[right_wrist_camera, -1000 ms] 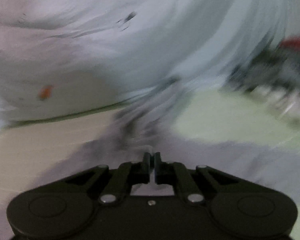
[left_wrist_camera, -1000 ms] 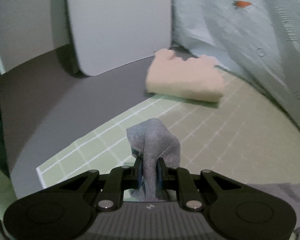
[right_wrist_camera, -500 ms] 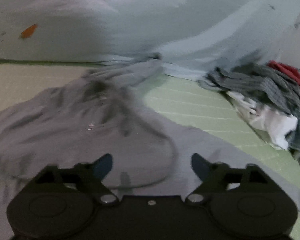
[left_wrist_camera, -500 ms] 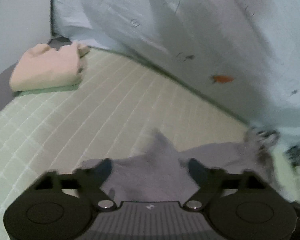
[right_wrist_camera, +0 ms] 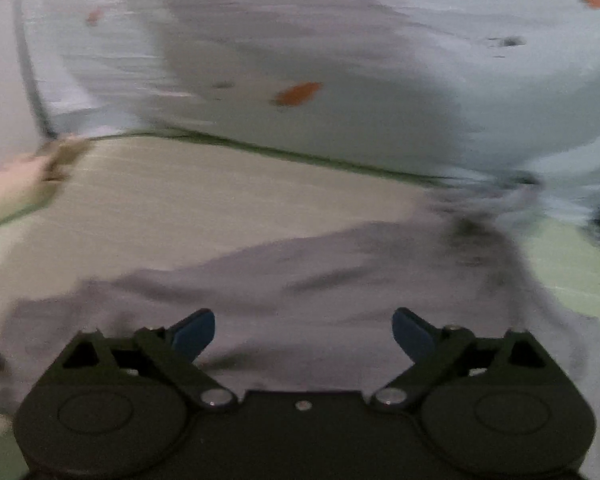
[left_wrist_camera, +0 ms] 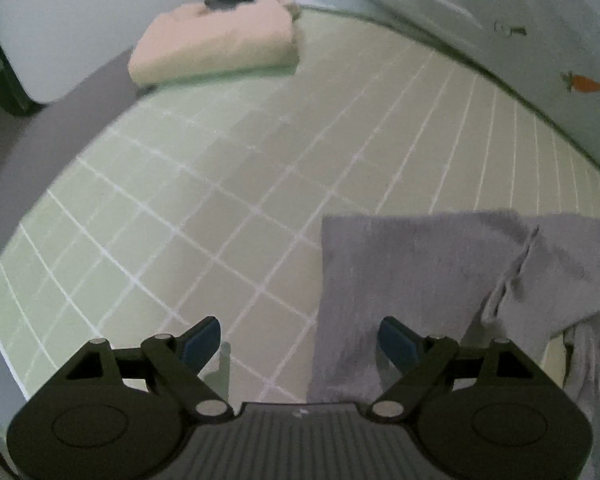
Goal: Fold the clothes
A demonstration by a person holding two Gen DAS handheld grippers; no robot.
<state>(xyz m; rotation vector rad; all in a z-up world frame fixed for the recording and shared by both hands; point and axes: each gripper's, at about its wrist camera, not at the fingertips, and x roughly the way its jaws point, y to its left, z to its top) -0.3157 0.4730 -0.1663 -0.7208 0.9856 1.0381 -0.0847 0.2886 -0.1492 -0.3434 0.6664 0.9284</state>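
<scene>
I see my left claw (left_wrist_camera: 300,340) spread wide and holding nothing, above the edge of the grey garment (left_wrist_camera: 420,280) that lies flat on the green checked sheet (left_wrist_camera: 220,180). My right claw (right_wrist_camera: 303,332) is also released, over the same garment. A folded pink cloth (left_wrist_camera: 216,44) lies far behind, near the pale blue blanket (left_wrist_camera: 520,20).

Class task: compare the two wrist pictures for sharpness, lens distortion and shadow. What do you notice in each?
Left wrist view: sharp; the fisheye bends the green sheet's grid lines into curves; a soft shadow falls below the open left tongs. Right wrist view: heavy motion smear across the grey garment and printed quilt; only the right tongs look crisp.
</scene>
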